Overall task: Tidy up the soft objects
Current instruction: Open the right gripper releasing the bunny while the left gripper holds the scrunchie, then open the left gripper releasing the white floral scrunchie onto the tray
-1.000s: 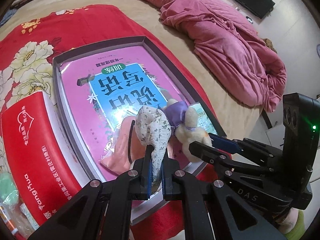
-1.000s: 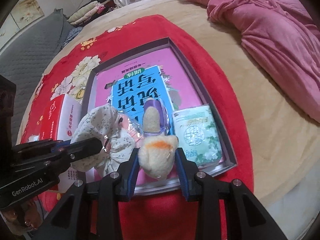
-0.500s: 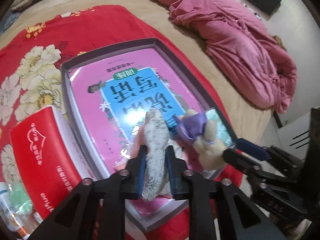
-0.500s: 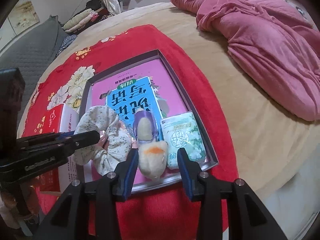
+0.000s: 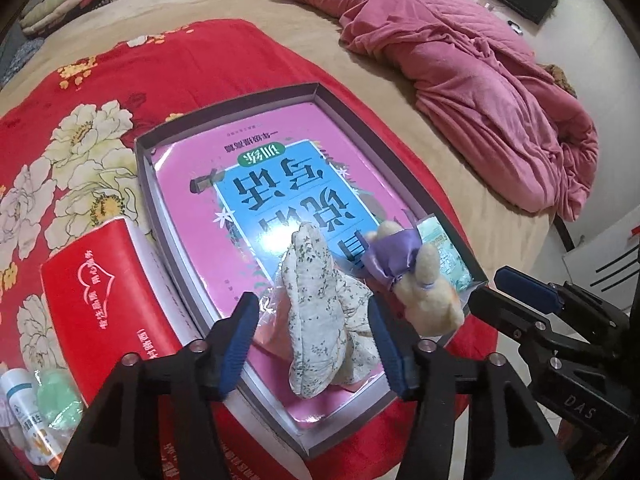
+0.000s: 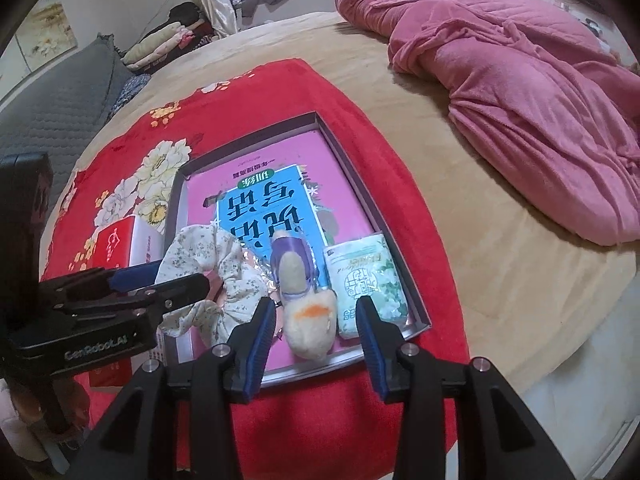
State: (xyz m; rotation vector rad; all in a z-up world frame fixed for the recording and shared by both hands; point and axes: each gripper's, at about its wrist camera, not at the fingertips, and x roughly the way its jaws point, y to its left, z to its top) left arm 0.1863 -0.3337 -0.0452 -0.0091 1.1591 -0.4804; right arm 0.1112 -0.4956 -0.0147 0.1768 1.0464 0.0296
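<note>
At the far left of the left wrist view, a small white bottle (image 5: 18,398) and a pale green packet (image 5: 58,402) lie at the near edge of the red floral blanket (image 5: 100,80) spread over the bed (image 5: 480,216). Just right of them stands a red box (image 5: 100,312), close against the left wall of the shallow grey tray (image 5: 144,168).

A pink book with a blue panel (image 5: 280,188) fills the bottom of the tray. On its near end lies the floral fabric scrunchie (image 5: 320,320), with a pink item half hidden under it. The left hand-held gripper (image 5: 316,344) has its jaws spread wide, having just been opening; the scrunchie sits between the blue pads, free of the left one, while contact with the right one is hard to judge.

Right of the scrunchie, and touching it, lies the cream plush toy (image 6: 310,320) with its purple wrap. The right hand-held gripper (image 6: 316,336) straddles its near end, the jaws moderately apart and just been opening, with a gap on both sides. A green and white tissue pack (image 6: 366,280) lies just right of the toy, in the tray's near right corner.

Far right, a crumpled pink quilt (image 6: 520,100) lies on the bed.
</note>
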